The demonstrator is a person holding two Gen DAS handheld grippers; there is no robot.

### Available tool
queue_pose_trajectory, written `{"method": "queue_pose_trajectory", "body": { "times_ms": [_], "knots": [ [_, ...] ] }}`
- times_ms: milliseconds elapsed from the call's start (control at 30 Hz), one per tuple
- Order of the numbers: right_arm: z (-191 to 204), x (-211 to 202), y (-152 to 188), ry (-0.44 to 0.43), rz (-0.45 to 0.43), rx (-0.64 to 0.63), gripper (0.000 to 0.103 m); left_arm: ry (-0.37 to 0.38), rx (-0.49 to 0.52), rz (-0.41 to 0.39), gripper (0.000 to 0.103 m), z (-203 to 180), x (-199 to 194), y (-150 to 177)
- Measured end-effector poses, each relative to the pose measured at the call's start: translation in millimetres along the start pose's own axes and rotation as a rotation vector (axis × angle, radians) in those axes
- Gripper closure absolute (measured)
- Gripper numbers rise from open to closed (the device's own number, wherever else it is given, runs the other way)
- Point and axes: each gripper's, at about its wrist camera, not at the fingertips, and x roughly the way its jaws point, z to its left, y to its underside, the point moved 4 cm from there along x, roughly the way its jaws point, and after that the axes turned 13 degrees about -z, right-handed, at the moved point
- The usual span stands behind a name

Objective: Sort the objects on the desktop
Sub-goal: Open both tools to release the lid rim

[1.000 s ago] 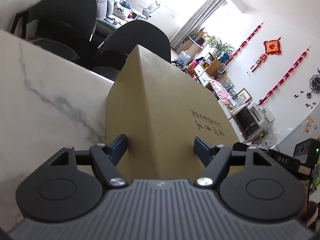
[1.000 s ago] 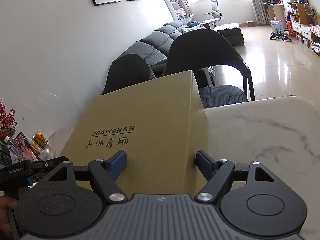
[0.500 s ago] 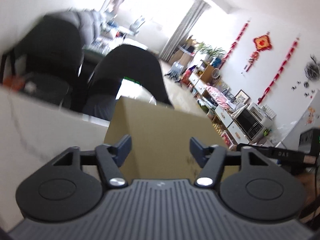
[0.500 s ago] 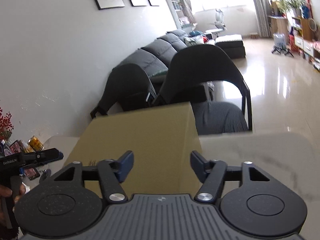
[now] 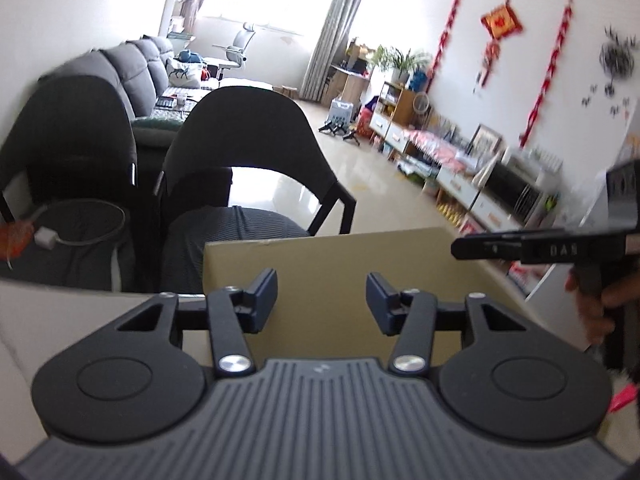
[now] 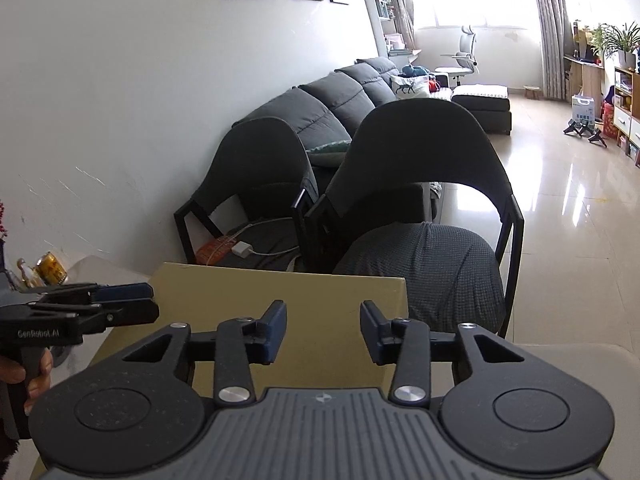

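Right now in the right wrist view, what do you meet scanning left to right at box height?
Gold drink can → the other hand-held gripper, black with blue pads → tan cardboard box → dark grey cushioned chair seat → glossy cream floor tiles.

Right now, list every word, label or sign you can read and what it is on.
"GenRobot.AI": side of the left gripper, in the right wrist view.
"DAS": side of the right gripper, in the left wrist view.
Red wall ornament: character too blurred to read.
Gold can: label unreadable.
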Motion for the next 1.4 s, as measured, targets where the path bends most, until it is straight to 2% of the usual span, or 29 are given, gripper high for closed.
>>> {"method": "queue_pose_trajectory", "body": {
  "times_ms": [267, 500, 567, 633, 833, 1133, 1400],
  "knots": [
    [-0.1, 11.6, 7.9, 0.007, 0.002, -0.033, 0.059, 0.029, -0.007, -0.032, 0.056, 6.3, -7.5, 5.2],
    [4.9, 12.2, 10.0, 0.035, -0.005, -0.073, 0.062, 0.009, 0.007, -0.025, 0.055, 1.0, -7.6, -1.3],
    [7.6, 10.9, 11.3, 0.051, -0.010, -0.070, 0.061, -0.016, -0.004, -0.006, 0.050, 0.4, -10.5, -4.8],
    [11.9, 1.9, 13.9, 0.048, -0.014, -0.052, 0.060, -0.044, 0.006, 0.019, 0.042, -5.1, -17.9, -4.2],
    [37.0, -37.6, 25.3, 0.041, -0.034, -0.135, 0.059, -0.051, 0.032, 0.048, 0.041, -23.2, -42.3, 4.7],
    [56.7, -82.6, 51.6, 0.058, -0.011, -0.141, 0.059, -0.058, 0.040, 0.083, 0.039, -42.9, -67.4, 21.2],
    [65.5, -116.4, 67.0, 0.073, -0.009, -0.143, 0.059, -0.047, 0.058, 0.083, 0.039, -60.8, -88.9, 32.4]
  ]
}}
